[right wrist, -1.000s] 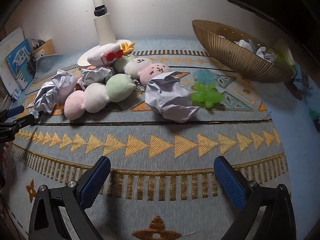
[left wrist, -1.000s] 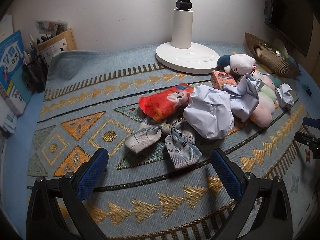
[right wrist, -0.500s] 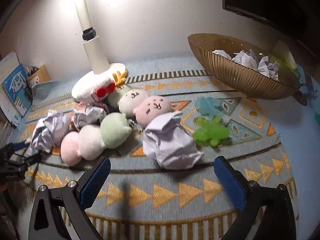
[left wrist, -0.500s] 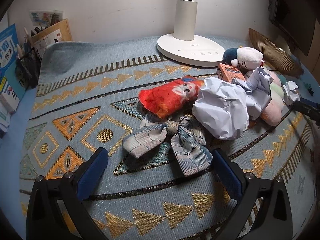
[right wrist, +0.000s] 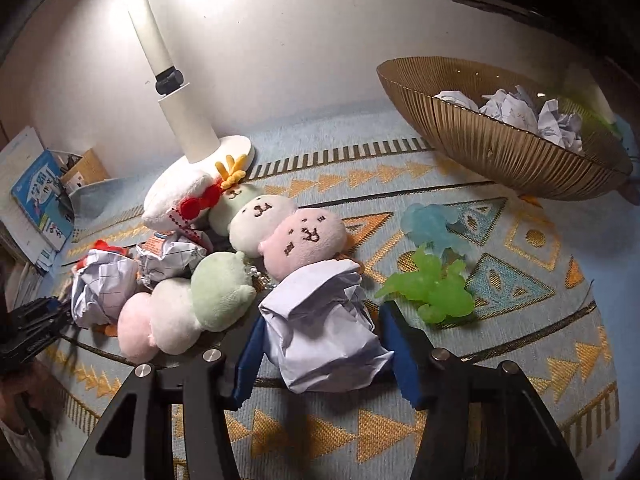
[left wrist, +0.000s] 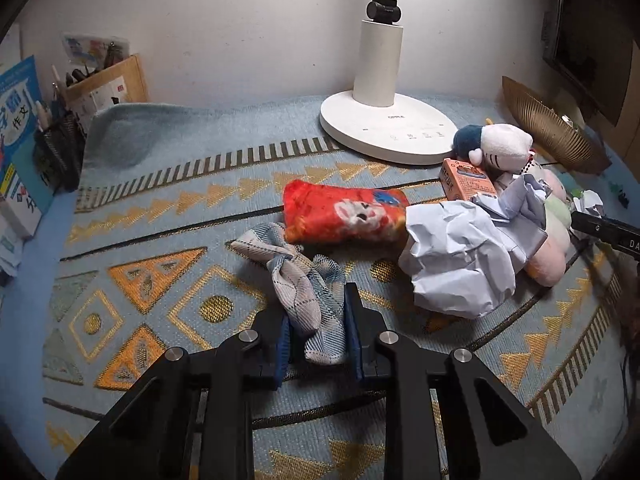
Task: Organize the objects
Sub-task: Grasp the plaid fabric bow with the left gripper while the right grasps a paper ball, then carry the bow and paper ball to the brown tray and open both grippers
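Both grippers have closed since half a second ago: the left gripper now pinches the plaid bow on the rug, and the right gripper squeezes a paper ball. Only the right view shows paper inside the bowl.

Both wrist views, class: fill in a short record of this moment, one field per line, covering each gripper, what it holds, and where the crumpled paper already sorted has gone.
left gripper: shut on plaid bow
right gripper: closing around paper ball, jaws at its sides
surface: patterned mat
sorted paper: in gold bowl
beside paper ball: green jelly toy
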